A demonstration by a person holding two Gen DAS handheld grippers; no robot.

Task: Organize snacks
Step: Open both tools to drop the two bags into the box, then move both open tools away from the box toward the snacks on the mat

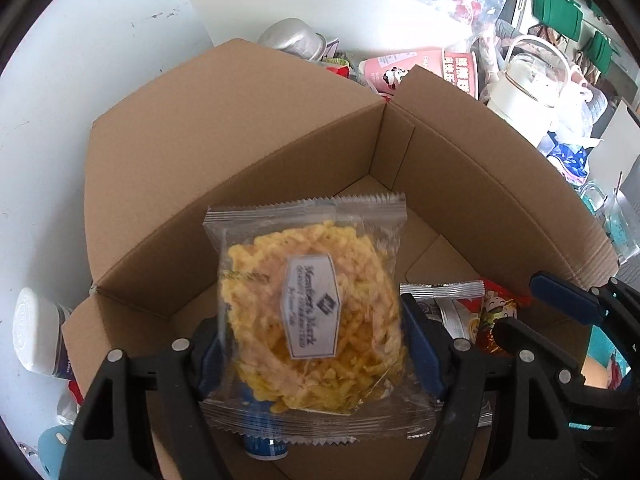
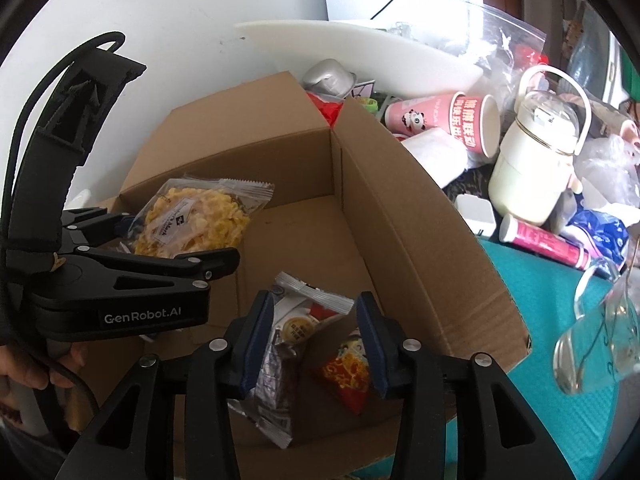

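In the lower middle, left gripper (image 1: 310, 346): clamped on the clear packet of yellow crunchy snack (image 1: 308, 320), held over the open brown cardboard box (image 1: 248, 152).
Right gripper (image 2: 316, 344): fingers apart around a silver foil sachet (image 2: 276, 360) and red printed sachet (image 2: 348, 368); can't tell if it's touching either.
Risk: slippery film could slide out, or the packet snags a box wall.
Hidden: blue-capped thing under the packet, unclear.

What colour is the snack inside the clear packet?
Yellow, seen through the clear plastic snack packet; left wrist view shows it best.
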